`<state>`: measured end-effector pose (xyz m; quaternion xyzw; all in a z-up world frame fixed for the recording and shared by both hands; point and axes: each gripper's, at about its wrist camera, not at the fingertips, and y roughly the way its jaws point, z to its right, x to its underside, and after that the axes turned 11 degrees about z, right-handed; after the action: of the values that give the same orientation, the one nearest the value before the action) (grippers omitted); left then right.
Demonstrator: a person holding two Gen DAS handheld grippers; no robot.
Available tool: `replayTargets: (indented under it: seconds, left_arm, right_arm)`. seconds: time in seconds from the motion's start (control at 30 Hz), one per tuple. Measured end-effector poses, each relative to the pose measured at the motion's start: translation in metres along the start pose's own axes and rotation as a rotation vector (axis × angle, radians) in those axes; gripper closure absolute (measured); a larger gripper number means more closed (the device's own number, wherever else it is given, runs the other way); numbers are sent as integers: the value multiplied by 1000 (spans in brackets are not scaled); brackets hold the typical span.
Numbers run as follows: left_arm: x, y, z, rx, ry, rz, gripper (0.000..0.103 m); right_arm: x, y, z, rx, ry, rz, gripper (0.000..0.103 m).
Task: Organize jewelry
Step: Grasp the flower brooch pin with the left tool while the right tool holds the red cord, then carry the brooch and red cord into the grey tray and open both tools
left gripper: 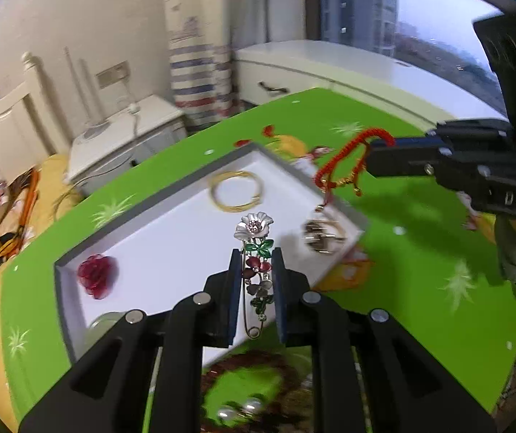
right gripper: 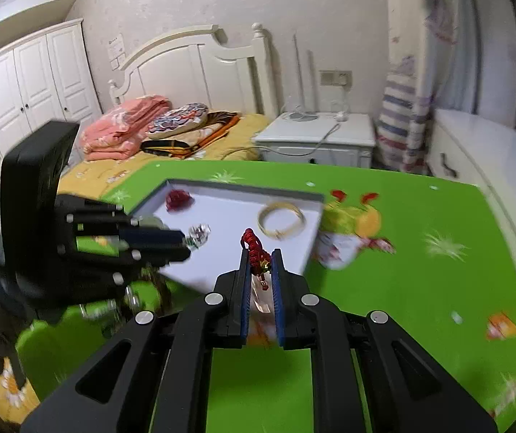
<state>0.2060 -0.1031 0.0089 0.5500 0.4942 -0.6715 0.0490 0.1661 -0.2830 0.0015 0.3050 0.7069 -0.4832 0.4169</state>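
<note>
Green patterned desk (left gripper: 420, 238) carries a white tray (left gripper: 171, 249) with grey walls; sorting is partly done.

Nearest, at 6 o'clock in the left wrist view: brown bead strand (left gripper: 258, 364) and a pearl pair (left gripper: 239, 409), both blurred, lying on the desk outside the tray. Judged as not yet sorted.

Left hand-held gripper (left gripper: 256, 278): narrow, pads clamped on a flower brooch (left gripper: 256, 252) with a long pin, held above the tray's near edge. Not set down.

Inside the tray, near to far:
- pale round item at 7 o'clock, half hidden behind the gripper; cannot identify.
- red rose piece (left gripper: 97, 274) at 9 o'clock.
- metallic ring-like cluster (left gripper: 321, 236) at 2 o'clock near the right wall, blurred.
- gold bangle (left gripper: 236, 191) at 12 o'clock, far end.

Right hand-held gripper (right gripper: 261, 263): narrow, gripping a red cord bracelet (right gripper: 254, 249) with small gold charms; seen from the left wrist, it hangs over the tray's right wall.

Estimate: four pieces placed, two in transit, at least two left on the desk. Roughly the halfway mark.
</note>
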Motion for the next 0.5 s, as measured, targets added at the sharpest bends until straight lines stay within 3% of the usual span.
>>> replayTargets:
  seconds: [0.13,0.27,0.5]
  left_arm:
    - [4,16,-9,-45,-2,-19,87]
    - [7,34,-7,-19,24,-46,87]
    - [15,61,11,65,121,-130,87]
  right_arm:
    - [-10,41,6,-52,57,-58,90]
    - [-7,81,17,-83,137,-147,90]
    - [-2,110,24,41,67,-249,90]
